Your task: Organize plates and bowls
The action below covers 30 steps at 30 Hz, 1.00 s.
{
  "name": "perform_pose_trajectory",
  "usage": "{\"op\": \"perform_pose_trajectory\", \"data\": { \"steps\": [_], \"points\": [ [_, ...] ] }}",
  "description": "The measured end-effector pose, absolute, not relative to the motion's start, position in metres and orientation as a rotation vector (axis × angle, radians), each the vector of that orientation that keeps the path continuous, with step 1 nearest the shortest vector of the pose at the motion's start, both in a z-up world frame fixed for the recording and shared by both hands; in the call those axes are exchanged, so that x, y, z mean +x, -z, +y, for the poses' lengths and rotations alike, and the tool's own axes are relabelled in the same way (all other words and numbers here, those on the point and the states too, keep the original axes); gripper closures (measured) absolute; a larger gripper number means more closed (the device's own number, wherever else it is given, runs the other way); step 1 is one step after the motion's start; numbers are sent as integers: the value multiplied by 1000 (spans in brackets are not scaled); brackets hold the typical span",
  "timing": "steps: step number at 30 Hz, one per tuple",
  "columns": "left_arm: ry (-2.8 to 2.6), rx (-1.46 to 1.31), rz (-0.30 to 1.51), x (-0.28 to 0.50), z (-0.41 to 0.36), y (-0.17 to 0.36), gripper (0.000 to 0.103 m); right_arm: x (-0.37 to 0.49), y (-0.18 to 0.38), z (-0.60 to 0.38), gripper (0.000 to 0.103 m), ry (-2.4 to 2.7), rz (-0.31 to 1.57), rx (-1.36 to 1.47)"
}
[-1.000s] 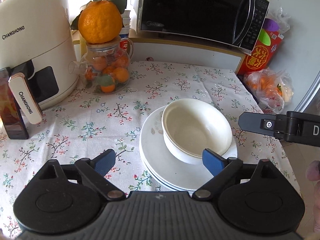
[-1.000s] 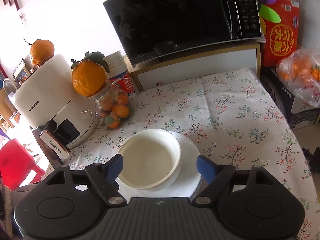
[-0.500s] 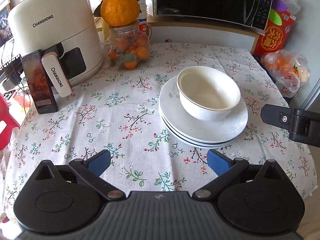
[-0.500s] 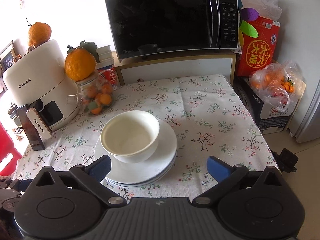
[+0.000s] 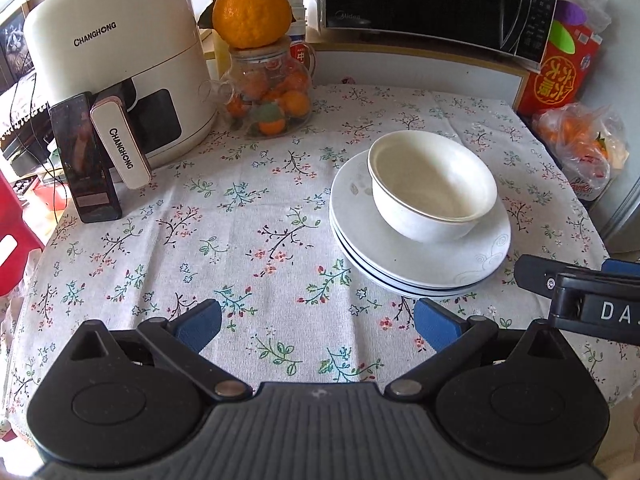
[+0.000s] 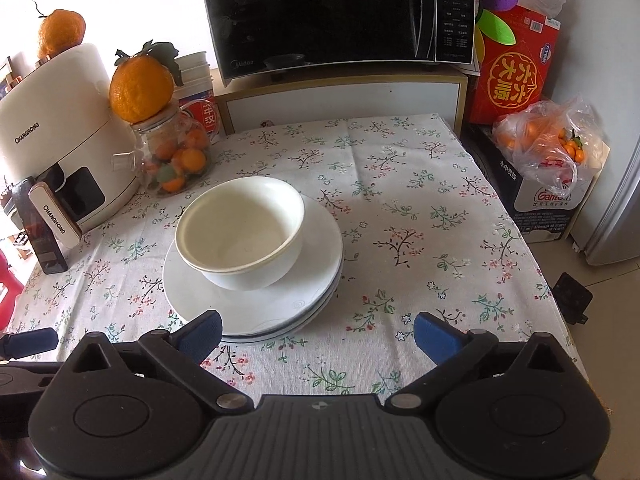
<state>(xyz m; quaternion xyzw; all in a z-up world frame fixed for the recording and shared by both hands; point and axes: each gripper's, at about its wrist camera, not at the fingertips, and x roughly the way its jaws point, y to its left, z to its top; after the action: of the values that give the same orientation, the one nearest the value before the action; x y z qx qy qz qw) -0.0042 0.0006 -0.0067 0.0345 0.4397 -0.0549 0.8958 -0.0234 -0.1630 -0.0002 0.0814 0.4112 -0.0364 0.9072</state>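
Nested white bowls [image 5: 430,190] sit on a stack of white plates [image 5: 432,258] on the floral tablecloth; they also show in the right wrist view, the bowls [image 6: 240,232] on the plates [image 6: 304,300]. My left gripper [image 5: 316,326] is open and empty, near the table's front edge, left of and short of the plates. My right gripper [image 6: 318,334] is open and empty, just in front of the plates; its finger shows at the right in the left wrist view [image 5: 536,276].
A white air fryer [image 5: 116,76] with a phone [image 5: 84,160] leaning on it stands back left. A glass jar of oranges [image 5: 268,92] and a microwave [image 5: 432,0] stand behind. A red box [image 6: 516,68] and a bag of oranges [image 6: 548,144] are right of the table.
Both grippers have drawn back from the bowls and plates toward the table's front edge. The bowls and plates have stayed put.
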Motion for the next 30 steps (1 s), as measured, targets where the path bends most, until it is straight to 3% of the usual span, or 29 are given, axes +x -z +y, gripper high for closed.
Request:
{"op": "perform_pose_trajectory", "data": {
  "steps": [30],
  "points": [
    [93, 79, 918, -3, 4, 9, 0, -24, 3, -159, 4, 74, 865, 176]
  ]
}}
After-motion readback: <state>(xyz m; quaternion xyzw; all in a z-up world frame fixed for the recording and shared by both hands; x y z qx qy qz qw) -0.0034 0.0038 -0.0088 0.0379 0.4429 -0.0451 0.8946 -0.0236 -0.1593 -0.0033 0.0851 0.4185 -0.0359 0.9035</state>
